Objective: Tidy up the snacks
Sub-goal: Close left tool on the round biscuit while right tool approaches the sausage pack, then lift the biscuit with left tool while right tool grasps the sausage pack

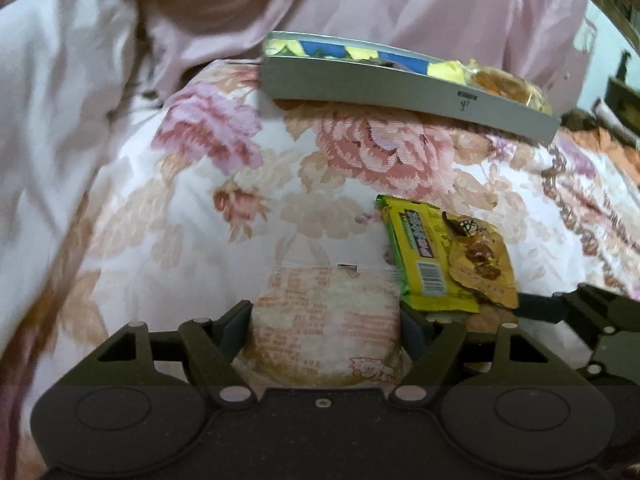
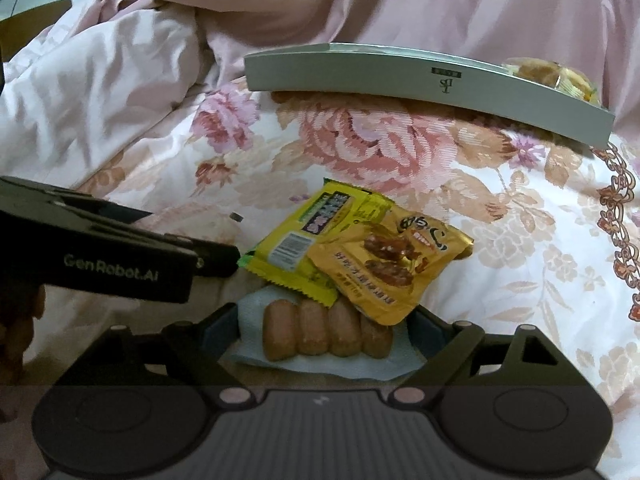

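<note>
My left gripper is shut on a clear-wrapped round cake with red print, low over the floral bedspread. My right gripper is shut on a clear pack of small brown rolls. A yellow-green snack packet lies on the bed with an orange-brown packet overlapping it, just beyond both grippers. A grey open box sits farther back and holds several snacks. The left gripper shows in the right wrist view at the left.
The floral bedspread covers the surface. A rumpled pink-white quilt rises at the left and behind the box. Dark furniture shows at the far right edge.
</note>
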A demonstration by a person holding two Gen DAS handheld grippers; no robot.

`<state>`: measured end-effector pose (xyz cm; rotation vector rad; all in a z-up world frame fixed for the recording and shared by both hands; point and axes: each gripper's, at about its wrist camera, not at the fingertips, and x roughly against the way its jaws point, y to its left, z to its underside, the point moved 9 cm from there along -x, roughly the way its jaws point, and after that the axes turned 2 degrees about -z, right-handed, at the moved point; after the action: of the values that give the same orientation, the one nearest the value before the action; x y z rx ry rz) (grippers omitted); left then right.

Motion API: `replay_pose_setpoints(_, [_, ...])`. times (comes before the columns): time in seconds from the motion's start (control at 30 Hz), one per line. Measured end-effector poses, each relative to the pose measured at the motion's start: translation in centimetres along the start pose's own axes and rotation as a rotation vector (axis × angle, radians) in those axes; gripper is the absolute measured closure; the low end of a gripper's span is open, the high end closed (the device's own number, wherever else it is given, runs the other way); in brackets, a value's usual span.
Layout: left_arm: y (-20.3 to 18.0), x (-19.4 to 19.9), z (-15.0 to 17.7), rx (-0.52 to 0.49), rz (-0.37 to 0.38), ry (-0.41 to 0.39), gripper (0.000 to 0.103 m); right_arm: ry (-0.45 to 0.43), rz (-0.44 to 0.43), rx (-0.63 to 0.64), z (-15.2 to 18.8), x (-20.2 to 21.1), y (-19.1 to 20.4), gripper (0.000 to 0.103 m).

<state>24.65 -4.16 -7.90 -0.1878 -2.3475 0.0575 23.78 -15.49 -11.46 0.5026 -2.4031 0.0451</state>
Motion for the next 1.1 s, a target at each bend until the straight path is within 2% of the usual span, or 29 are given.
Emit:
replay_pose_setpoints(0.2, [0.0,2.0,1.0,0.063,-0.005,-0.018,0.027,0.016,-0.039,-0.009,0.4,1.1,0.8,0.012])
replay_pose_setpoints(0.47, [1.7,3.8,1.1,0.17,-0.047,-0.063,0.027,-0.001,-0.086,-0.001,0.7,2.4,1.8,0.015])
replay_pose_setpoints(1.1, [1.7,4.7,0.8,0.177,-0.064,-0.116,0.027,-0.056,-0.066,0.115,0.8,3.2,3.4,0.017])
